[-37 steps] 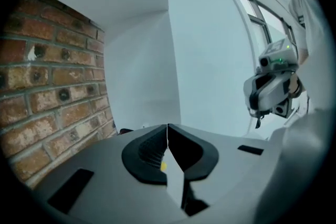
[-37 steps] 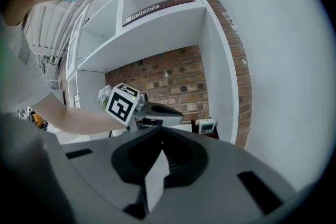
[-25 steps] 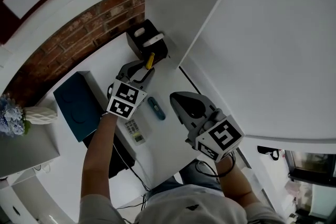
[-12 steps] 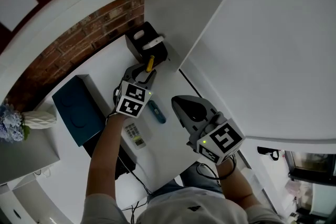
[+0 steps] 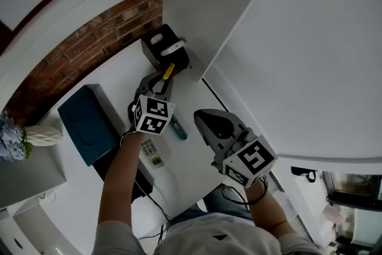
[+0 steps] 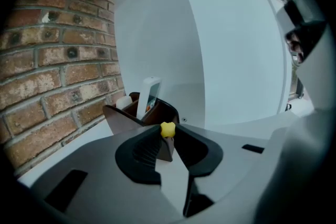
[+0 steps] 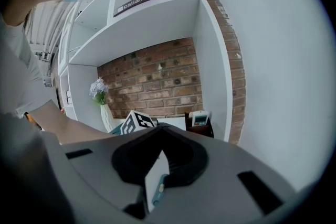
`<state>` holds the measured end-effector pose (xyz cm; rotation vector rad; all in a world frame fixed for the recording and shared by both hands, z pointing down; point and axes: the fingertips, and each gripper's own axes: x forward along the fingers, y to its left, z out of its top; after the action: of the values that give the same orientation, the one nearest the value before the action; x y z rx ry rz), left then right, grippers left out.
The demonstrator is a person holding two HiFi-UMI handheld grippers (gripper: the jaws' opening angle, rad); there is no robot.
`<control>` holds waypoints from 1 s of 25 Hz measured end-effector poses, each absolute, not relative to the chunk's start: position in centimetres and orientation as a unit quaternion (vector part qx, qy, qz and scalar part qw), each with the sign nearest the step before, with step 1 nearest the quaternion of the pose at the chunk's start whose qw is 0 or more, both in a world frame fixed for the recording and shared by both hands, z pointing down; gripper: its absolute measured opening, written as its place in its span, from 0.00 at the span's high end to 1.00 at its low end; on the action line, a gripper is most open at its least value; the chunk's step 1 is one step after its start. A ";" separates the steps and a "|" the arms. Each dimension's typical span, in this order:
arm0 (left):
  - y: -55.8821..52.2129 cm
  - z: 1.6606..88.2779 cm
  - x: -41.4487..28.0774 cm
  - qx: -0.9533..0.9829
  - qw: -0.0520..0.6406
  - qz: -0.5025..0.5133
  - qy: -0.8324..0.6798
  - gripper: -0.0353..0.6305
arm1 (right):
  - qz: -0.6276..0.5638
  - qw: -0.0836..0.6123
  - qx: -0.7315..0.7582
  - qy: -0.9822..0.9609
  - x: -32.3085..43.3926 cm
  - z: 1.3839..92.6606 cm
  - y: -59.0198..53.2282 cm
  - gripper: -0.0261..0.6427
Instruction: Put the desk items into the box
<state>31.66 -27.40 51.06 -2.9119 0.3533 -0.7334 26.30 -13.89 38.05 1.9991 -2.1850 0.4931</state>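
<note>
A dark brown box (image 5: 162,49) stands at the back of the white desk (image 5: 125,71), next to the brick wall, with a white device (image 6: 148,97) upright in it. Just in front of the box, my left gripper (image 5: 165,76) has its jaws round a small yellow pen-like item (image 5: 169,71). The jaws have just been closing, and their tips touch the yellow end (image 6: 167,129) on both sides. A blue pen-like item (image 5: 177,127) and a small calculator (image 5: 152,152) lie on the desk. Nearer me, my right gripper (image 5: 200,116) is shut and holds nothing.
A teal case (image 5: 89,122) lies at the left of the desk. A white vase with flowers (image 5: 24,137) stands further left. A white partition wall (image 5: 203,15) rises right behind the box. Dark cables (image 5: 146,188) hang off the near desk edge.
My left gripper has dropped a little toward the desk in front of the box, and its jaws have narrowed round the yellow item. The right gripper has stayed still.
</note>
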 end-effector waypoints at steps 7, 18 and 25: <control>-27.1 49.4 30.5 -0.963 0.049 -0.221 0.145 0.83 | 0.160 0.065 0.658 -0.733 25.8 37.6 -13.7 0.95; -23.7 43.4 26.3 -0.970 0.013 -0.172 0.173 0.83 | 0.144 0.050 0.637 -0.755 24.6 35.6 -12.7 0.95; -20.7 39.3 21.5 -0.966 0.000 -0.144 0.215 0.83 | 0.131 0.039 0.600 -0.788 22.7 34.1 -12.5 0.95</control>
<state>21.52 -20.74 39.26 -3.0341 0.6758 -0.4518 22.70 -12.50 34.09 1.8401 -2.4165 0.4010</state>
